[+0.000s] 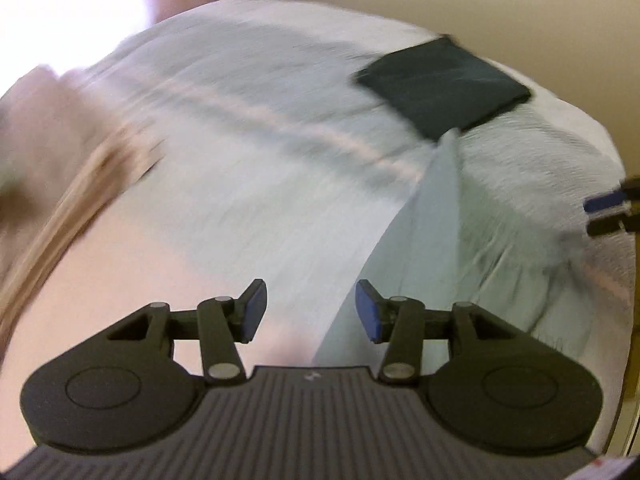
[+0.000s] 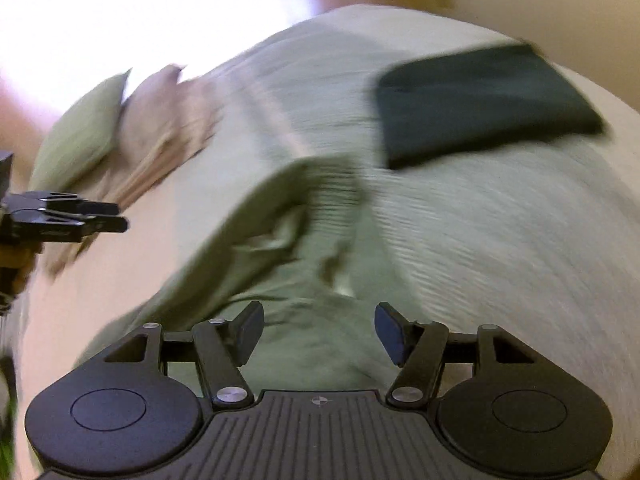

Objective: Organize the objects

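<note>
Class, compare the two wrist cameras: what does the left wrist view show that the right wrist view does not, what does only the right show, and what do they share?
Only the left wrist view shows the left gripper from behind, open and empty.

Only the right wrist view shows a green pillow at the far left, and the right gripper from behind, open and empty.

Both show the pale bedspread, the dark folded cloth lying flat on it, and a rumpled light garment ahead of the grippers.

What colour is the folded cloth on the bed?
Dark, almost black folded cloth; right wrist view shows it best.
</note>
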`<state>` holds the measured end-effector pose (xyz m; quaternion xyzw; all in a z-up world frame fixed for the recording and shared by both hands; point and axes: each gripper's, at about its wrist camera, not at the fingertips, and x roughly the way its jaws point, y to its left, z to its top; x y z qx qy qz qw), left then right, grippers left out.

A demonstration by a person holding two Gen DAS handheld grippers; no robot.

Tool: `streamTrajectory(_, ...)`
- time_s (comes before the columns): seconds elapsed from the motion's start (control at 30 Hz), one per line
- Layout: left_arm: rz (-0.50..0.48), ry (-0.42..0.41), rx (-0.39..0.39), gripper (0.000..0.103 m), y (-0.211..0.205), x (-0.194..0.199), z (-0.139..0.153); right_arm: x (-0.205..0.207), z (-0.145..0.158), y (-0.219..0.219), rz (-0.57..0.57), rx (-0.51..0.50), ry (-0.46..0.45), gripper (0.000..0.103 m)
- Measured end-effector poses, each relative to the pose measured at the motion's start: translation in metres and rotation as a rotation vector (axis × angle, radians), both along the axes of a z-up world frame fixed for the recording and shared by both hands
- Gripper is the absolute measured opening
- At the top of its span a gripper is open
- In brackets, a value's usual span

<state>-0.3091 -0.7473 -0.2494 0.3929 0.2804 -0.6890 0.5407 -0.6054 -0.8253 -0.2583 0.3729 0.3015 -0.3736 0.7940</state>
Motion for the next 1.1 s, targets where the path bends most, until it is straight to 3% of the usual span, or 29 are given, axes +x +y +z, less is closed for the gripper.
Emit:
streamTrajectory(0.17, 0.212, -0.042, 0.03, 0.05, 0.131, 0.067, 0.006, 0.079, -0.004, 0.01, 0.32, -0.106, 0.135, 0.059)
streamTrajectory(0.3, 0.347, -0.05, 0.062, 0.055, 0.238, 0.102, 0.003, 0.133, -0.008, 0.031, 0.512, -0.194, 0.24, 0.059)
streamTrajectory(0.4, 0.402, -0.08, 0.094, 0.056, 0.309, 0.114, -0.011, 0.164, -0.015, 0.044, 0.563, -0.249, 0.287, 0.059)
streamTrajectory(0.53, 0.39, -0.144, 0.152, 0.056, 0.377, 0.12, -0.043, 0.203, -0.026, 0.067, 0.603, -0.291, 0.366, 0.059)
streamTrajectory(0.7, 0.273, -0.287, 0.166, 0.055, 0.411, 0.12, -0.086, 0.238, -0.037, 0.101, 0.661, -0.353, 0.485, 0.059)
streamTrajectory(0.77, 0.242, -0.339, 0.166, 0.045, 0.416, 0.123, -0.099, 0.247, -0.043, 0.111, 0.689, -0.388, 0.537, 0.059)
streamTrajectory(0.83, 0.234, -0.343, 0.162, 0.015, 0.417, 0.13, -0.1, 0.252, -0.048, 0.115, 0.712, -0.412, 0.583, 0.059)
streamTrajectory(0.9, 0.259, -0.303, 0.139, 0.007, 0.416, 0.144, -0.089, 0.252, -0.053, 0.115, 0.72, -0.422, 0.618, 0.059)
streamTrajectory(1.03, 0.397, -0.194, 0.083, 0.005, 0.405, 0.185, -0.045, 0.243, -0.061, 0.106, 0.765, -0.459, 0.716, 0.059)
streamTrajectory(1.1, 0.435, -0.188, 0.059, 0.005, 0.392, 0.203, -0.025, 0.236, -0.063, 0.094, 0.789, -0.489, 0.757, 0.06)
